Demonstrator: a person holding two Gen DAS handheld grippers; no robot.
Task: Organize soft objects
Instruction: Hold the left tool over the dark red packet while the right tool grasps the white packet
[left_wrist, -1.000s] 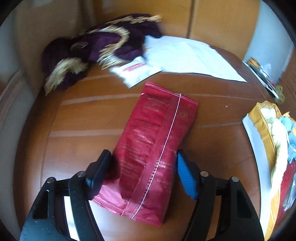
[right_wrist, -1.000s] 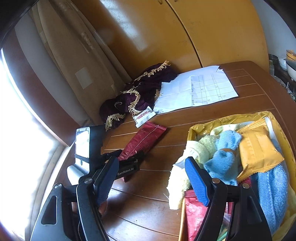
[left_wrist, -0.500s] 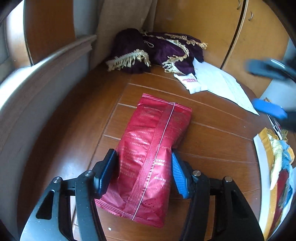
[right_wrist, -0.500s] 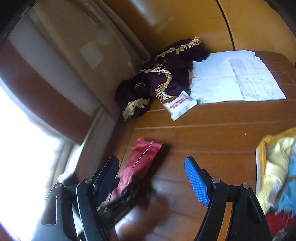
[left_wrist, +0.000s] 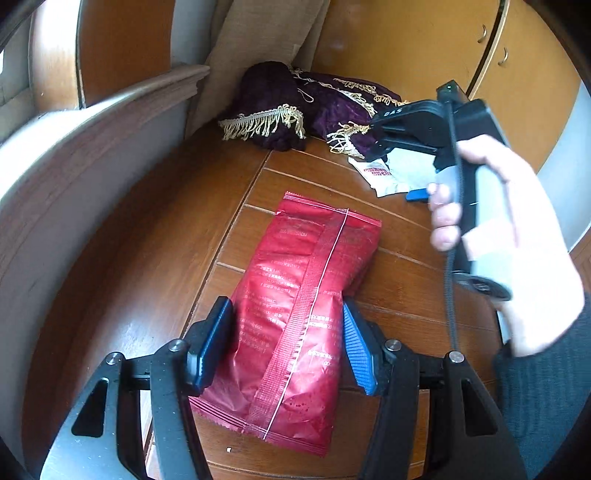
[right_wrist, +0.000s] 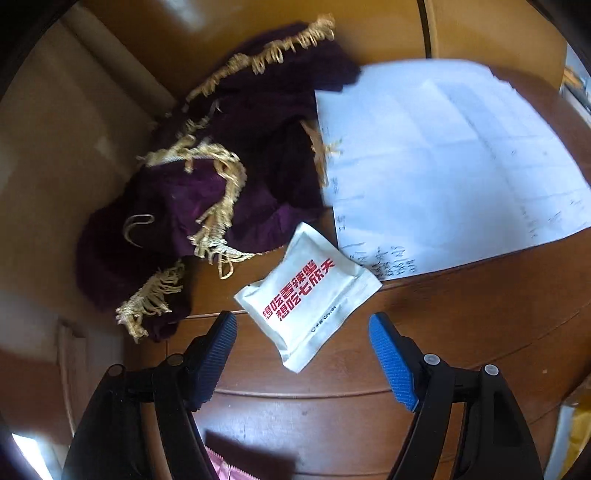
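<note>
The left gripper clamps the waist of a red foil snack pouch lying flat on the wooden table, its pads pressing into both sides of the pack. The right gripper, jaws spread and empty, hangs just short of a small white sachet printed in red, which lies on the table beside a fringed purple cloth and touches a sheet of paper.

The slick, air-filled pouch, held near its lower half, may squirt or sag out of the pads on lifting. The thin sachet lies flat, so the right fingers may skate over it, nudge it under the cloth's fringe, or pinch the paper's edge along with it.

Only the left wrist view shows the person's hand on the right tool and the pouch in full. Only the right wrist view shows the sachet's lettering, its contact with the paper, and the empty gap between the right jaws.
</note>
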